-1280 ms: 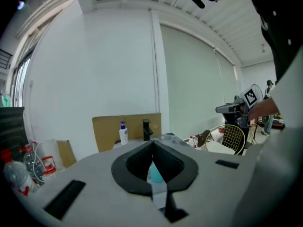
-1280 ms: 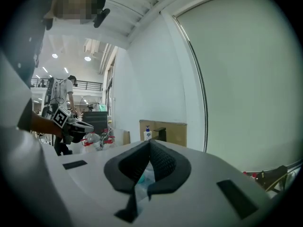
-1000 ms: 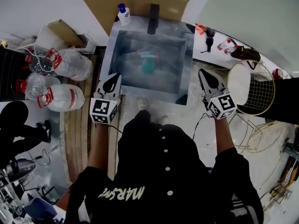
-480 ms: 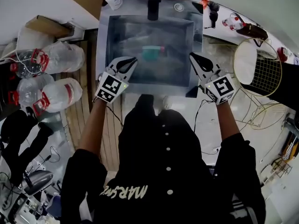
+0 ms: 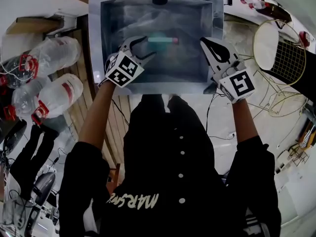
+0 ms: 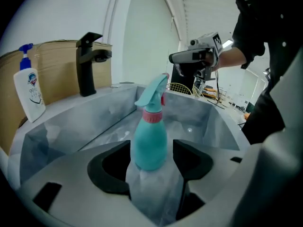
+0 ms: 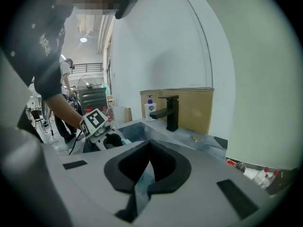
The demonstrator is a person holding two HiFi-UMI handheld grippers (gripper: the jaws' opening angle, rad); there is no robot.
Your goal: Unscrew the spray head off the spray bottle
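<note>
A teal spray bottle (image 6: 150, 138) with a pink collar and a teal spray head (image 6: 154, 91) stands upright in the grey sink (image 5: 96, 33); from the head view its top (image 5: 160, 39) shows with a pink tip. My left gripper (image 5: 144, 47) reaches into the sink; its jaws (image 6: 150, 155) are opening and stand either side of the bottle's base with a gap on each side. My right gripper (image 5: 204, 42) hovers over the sink's right part, apart from the bottle, its jaws (image 7: 149, 148) shut with nothing in them.
A black faucet (image 6: 90, 63) and a white soap dispenser (image 6: 29, 89) stand on the sink's back rim before a cardboard panel. Large plastic water jugs (image 5: 49, 98) lie on the floor at the left. A wire basket (image 5: 279, 53) sits at the right.
Both grippers have moved forward over the sink. The left gripper's jaws went from shut to open and now flank the bottle. The right gripper stays shut.
</note>
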